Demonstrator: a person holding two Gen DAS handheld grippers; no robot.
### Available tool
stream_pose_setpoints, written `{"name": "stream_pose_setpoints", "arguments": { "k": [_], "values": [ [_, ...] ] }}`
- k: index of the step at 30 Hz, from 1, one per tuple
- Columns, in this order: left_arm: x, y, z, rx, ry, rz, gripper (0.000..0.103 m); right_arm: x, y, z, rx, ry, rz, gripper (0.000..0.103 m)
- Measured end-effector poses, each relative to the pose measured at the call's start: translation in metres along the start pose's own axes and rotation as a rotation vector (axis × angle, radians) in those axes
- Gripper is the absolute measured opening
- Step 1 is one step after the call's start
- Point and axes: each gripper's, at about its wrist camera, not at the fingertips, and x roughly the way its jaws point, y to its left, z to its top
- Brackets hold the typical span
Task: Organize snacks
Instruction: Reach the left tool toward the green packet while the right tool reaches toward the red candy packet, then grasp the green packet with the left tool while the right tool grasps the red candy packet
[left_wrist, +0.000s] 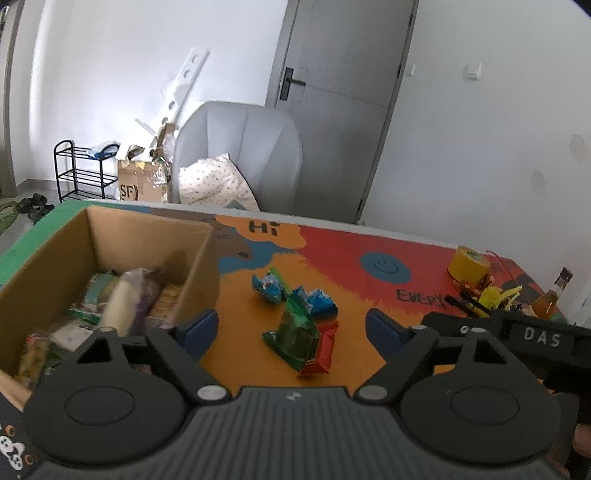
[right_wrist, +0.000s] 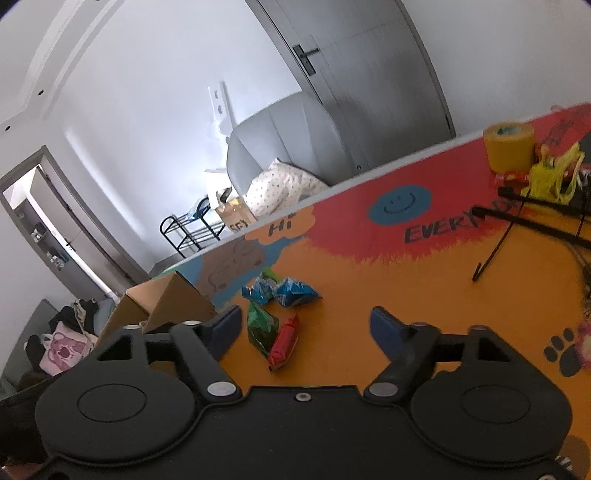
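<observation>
Above the painted table, the left gripper and right gripper both tilt downward, jaws spread and empty. 4 snack packets lie loose just beyond them, right of the cardboard box holding more snacks. A grey armchair stands at the far wall.

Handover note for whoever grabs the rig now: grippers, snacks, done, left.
Left gripper: open, empty, above the table beside the cardboard box.
Right gripper: open, empty, facing the loose pile.
Box: sits at the table's left end and already holds several snack packs; contents blurred.
Still on the table: two blue packets, a green packet and a red packet, clustered and touching.
Done: part of the snacks boxed.
Left: move those four into the box. The yellow tape roll is likely not part of the job.
</observation>
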Motion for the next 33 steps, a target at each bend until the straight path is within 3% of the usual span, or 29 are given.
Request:
{"name": "stream_pose_setpoints", "arguments": {
  "k": [11,28,29,33],
  "values": [
    [0.042,-0.013,-0.006,0.002,0.057,0.009,0.074,0.024,-0.021,0.000,0.074,0.039,-0.004,0.064],
    [0.094,-0.011,-0.015,-0.024,0.106,0.046,0.073,0.054,-0.033,0.006,0.119,0.090,0.005,0.056],
    [0.097,-0.010,-0.016,-0.029,0.112,0.050,0.072,0.056,-0.033,0.006,0.120,0.093,0.004,0.056],
    [0.101,-0.002,-0.019,-0.073,0.120,0.023,0.042,0.065,-0.030,0.004,0.115,0.113,0.010,0.056]
  ]
}}
